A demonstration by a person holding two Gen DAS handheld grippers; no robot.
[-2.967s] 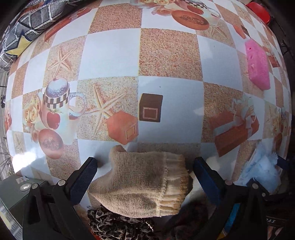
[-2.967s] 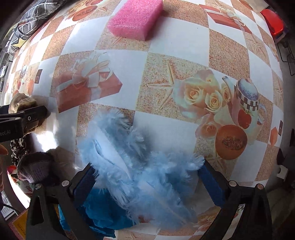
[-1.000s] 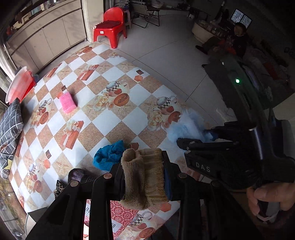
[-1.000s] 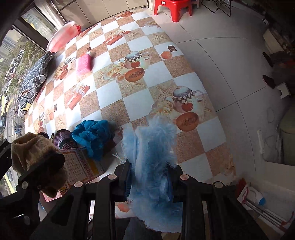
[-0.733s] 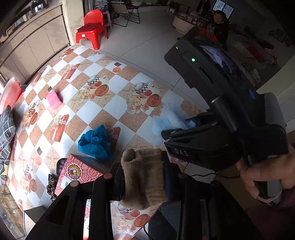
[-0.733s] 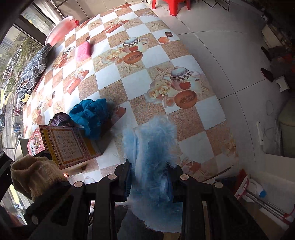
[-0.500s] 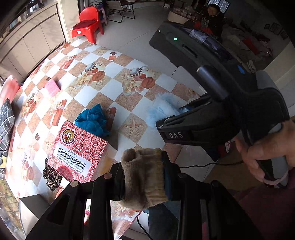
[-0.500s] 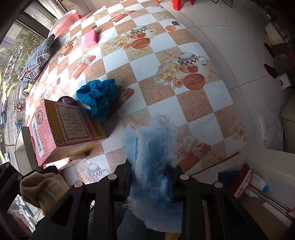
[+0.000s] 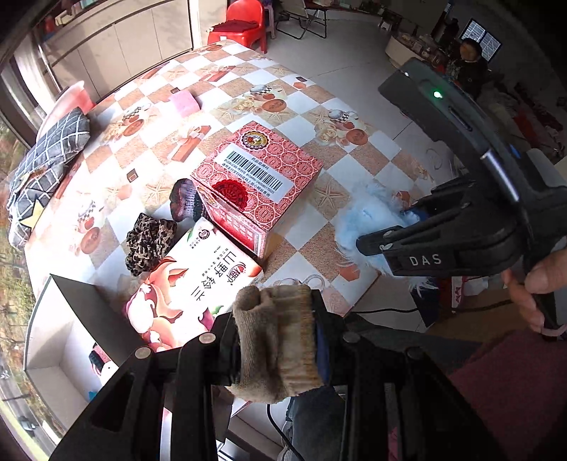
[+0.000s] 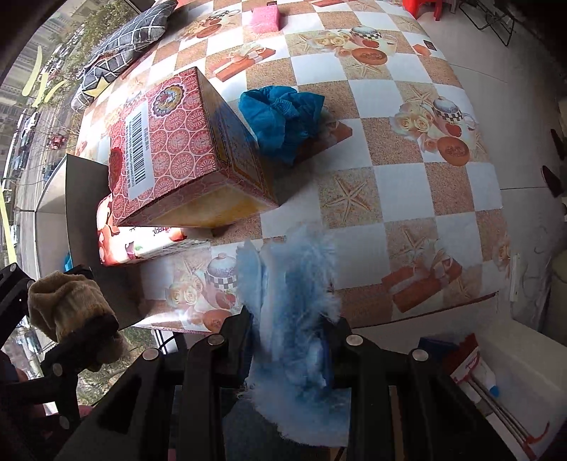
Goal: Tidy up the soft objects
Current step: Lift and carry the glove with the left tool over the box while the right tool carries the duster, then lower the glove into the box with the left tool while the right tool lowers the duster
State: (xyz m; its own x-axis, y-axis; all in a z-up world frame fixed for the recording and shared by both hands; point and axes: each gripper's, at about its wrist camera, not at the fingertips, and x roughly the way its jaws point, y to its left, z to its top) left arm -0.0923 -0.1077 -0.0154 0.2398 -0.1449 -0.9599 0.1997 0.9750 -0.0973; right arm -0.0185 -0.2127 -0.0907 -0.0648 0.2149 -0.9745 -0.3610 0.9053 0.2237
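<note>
My left gripper (image 9: 276,340) is shut on a beige knit sock (image 9: 274,337) and holds it high above the near table edge; the sock also shows in the right wrist view (image 10: 67,305). My right gripper (image 10: 288,337) is shut on a fluffy light-blue cloth (image 10: 290,301), held above the table's near edge; the cloth also shows in the left wrist view (image 9: 368,223). On the table lie a teal cloth (image 10: 281,115), a leopard-print piece (image 9: 150,239), a dark maroon knit piece (image 9: 184,204) and a pink sponge (image 9: 184,103).
A red patterned box (image 9: 258,181) and a pink-white carton (image 9: 191,287) stand on the checkered table (image 9: 340,166). A grey-walled open box (image 9: 60,340) sits by the near left edge. A plaid cushion (image 9: 46,159) lies far left. Red stool (image 9: 241,25) beyond.
Both grippers have risen and pulled back from the table with their items still held. The view now swings left, so the boxes and the grey open box come into sight.
</note>
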